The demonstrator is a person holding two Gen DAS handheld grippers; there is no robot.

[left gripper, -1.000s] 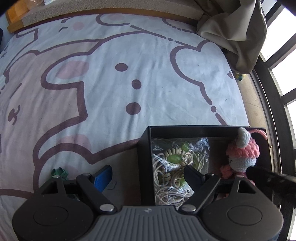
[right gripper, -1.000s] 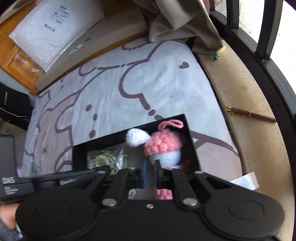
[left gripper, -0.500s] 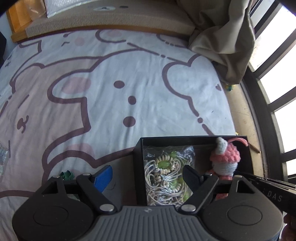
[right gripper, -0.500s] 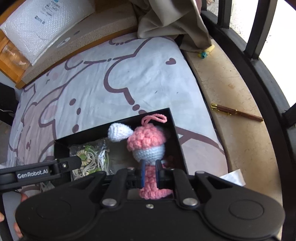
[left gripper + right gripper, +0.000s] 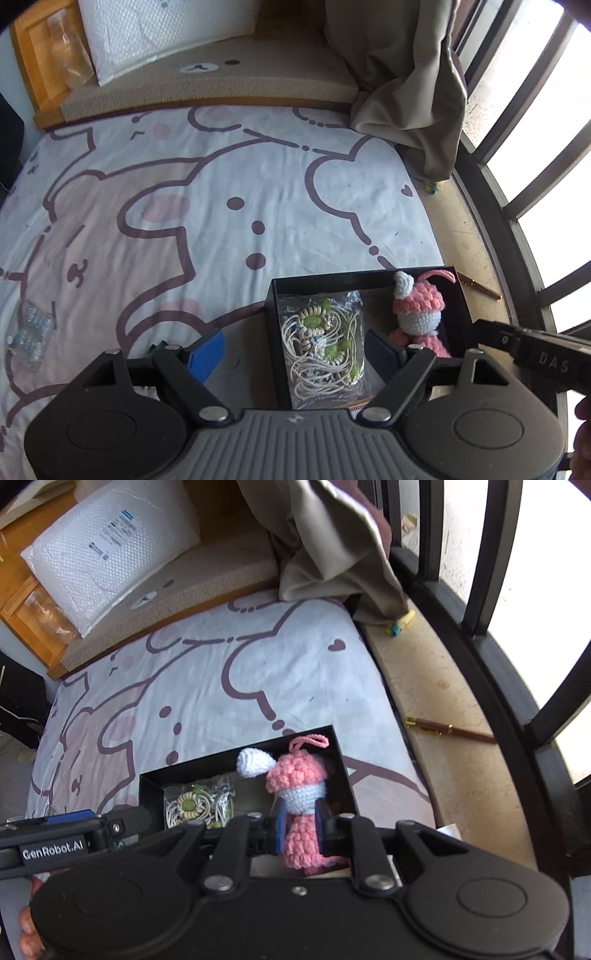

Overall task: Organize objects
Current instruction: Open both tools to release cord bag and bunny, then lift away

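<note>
Black box [image 5: 364, 277] is sitting on the bed sheet [image 5: 207, 206], near the bed's window-side edge. My right hand-held gripper [image 5: 300, 825] is straddling the pink crochet doll [image 5: 297, 794]; pads are flanking its body, but I can't tell if they're actually pinching it. Doll is standing upright in the box's right half. Bagged cord bundle [image 5: 323, 341] is lying in the left half, just beside the doll. My left hand-held gripper [image 5: 295, 350] is hanging wide open over the box's left wall, gripping nothing: blue pad outside over the sheet, the other finger over the box interior. Surroundings: beige curtain [image 5: 406, 81] is draping onto the bed's far corner, brown pen [image 5: 448, 730] is lying on the stone sill [image 5: 443, 701], white padded mailer [image 5: 110, 550] is resting at the headboard, small clear packet [image 5: 29, 330] is lying far left on the sheet.
</note>
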